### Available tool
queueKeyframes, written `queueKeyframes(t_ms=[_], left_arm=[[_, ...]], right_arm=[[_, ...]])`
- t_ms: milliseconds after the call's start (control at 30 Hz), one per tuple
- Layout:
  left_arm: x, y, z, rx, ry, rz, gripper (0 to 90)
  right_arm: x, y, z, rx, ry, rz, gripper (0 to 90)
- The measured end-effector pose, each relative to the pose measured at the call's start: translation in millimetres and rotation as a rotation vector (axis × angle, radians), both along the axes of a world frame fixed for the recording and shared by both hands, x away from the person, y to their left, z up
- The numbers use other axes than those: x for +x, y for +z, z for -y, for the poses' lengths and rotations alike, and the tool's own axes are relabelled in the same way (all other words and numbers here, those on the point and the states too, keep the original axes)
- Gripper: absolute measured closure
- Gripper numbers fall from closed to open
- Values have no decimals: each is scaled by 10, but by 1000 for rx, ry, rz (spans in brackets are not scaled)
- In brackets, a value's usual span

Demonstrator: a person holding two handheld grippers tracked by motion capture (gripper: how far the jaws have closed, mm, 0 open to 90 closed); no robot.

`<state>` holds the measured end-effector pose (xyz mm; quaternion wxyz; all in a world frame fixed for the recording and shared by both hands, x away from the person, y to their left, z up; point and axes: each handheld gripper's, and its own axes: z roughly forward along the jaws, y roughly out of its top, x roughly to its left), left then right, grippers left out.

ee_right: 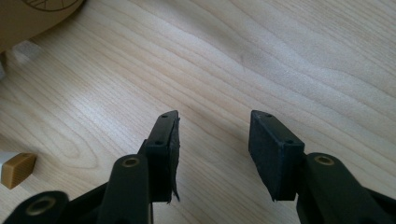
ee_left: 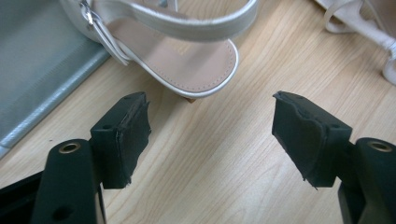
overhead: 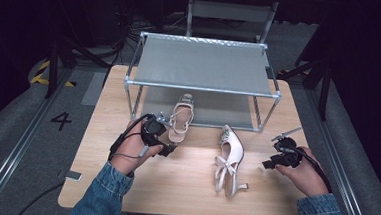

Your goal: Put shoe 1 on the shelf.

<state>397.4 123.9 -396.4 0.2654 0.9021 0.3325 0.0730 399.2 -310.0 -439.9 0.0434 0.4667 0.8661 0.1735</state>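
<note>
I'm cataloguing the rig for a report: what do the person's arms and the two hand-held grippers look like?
Both forearms wear blue denim sleeves with cuffs at the wrist. The left hand-held gripper and the right hand-held gripper are black, each with two blocky black jaws with worn, ragged pads and brass-ringed screw holes. A black cable loops from the left one over the hand.

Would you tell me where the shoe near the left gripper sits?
In the high view, the shoe lies left of centre, toe under the rack, heel before the left gripper.
</note>
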Motion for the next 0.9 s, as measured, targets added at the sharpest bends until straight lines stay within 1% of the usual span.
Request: queueKeyframes(t_ms=[33, 67, 100, 200, 233, 300, 333, 367, 400, 433, 467, 500, 533, 567, 600, 633, 667, 700, 767, 800, 833, 900], left_arm=[[14, -21, -2, 3, 2, 0, 281], [51, -87, -4, 4, 4, -3, 283], [51, -87, -4, 4, 4, -3, 285], [103, -182, -2, 12, -2, -6, 285], [131, -244, 17, -4, -8, 5, 294], [137, -261, 24, -9, -8, 1, 321], [175, -320, 46, -50, -16, 0, 348], [175, -320, 46, -50, -16, 0, 366], [191, -350, 57, -62, -19, -11, 366], [210, -401, 74, -72, -8, -6, 407], [210, -401, 74, -72, -8, -6, 431], [228, -427, 75, -83, -11, 5, 431], [237, -459, 77, -99, -4, 7, 475], [244, -468, 76, -93, -9, 3, 510], [250, -492, 82, -97, -15, 9, 522], [249, -531, 109, -96, -15, 19, 536], [246, -560, 132, -83, -18, 36, 567], [251, -577, 150, -73, -25, 55, 579], [246, -584, 162, -69, -26, 53, 625], [244, -592, 175, -66, -31, 73, 625], [241, -592, 179, -72, -32, 90, 681], [235, -570, 175, -93, -23, 93, 750]], right_arm=[[-1, -4, 2, -3, -1, -2, 536], [-4, -14, 3, -5, -1, -5, 534], [-2, -20, 8, -7, 5, 0, 533], [-8, -26, 8, -7, 1, 0, 531], [-16, -27, 10, -7, -4, -2, 529], [-16, -27, 20, -7, 3, 0, 528], [-24, -29, 27, -5, -3, -2, 526], [-24, -29, 27, -5, -3, -2, 526], [-27, -29, 28, -6, -7, -2, 526], [-33, -25, 37, -4, -7, 0, 525], [-33, -25, 37, -4, -7, 0, 525], [-35, -28, 41, -1, -7, 3, 524], [-34, -27, 47, -3, -4, 8, 524], [-38, -26, 54, -4, -5, 8, 524], [-42, -25, 55, -3, -9, 3, 524], [-42, -27, 57, -3, -10, 2, 524], [-42, -29, 59, -4, -5, 3, 524], [-45, -32, 53, -5, -6, -6, 524], [-45, -35, 45, -7, 3, -4, 524], [-45, -35, 45, -7, 3, -4, 524], [-46, -35, 38, -7, 1, -3, 524], [-44, -36, 37, -7, 5, -1, 524]])
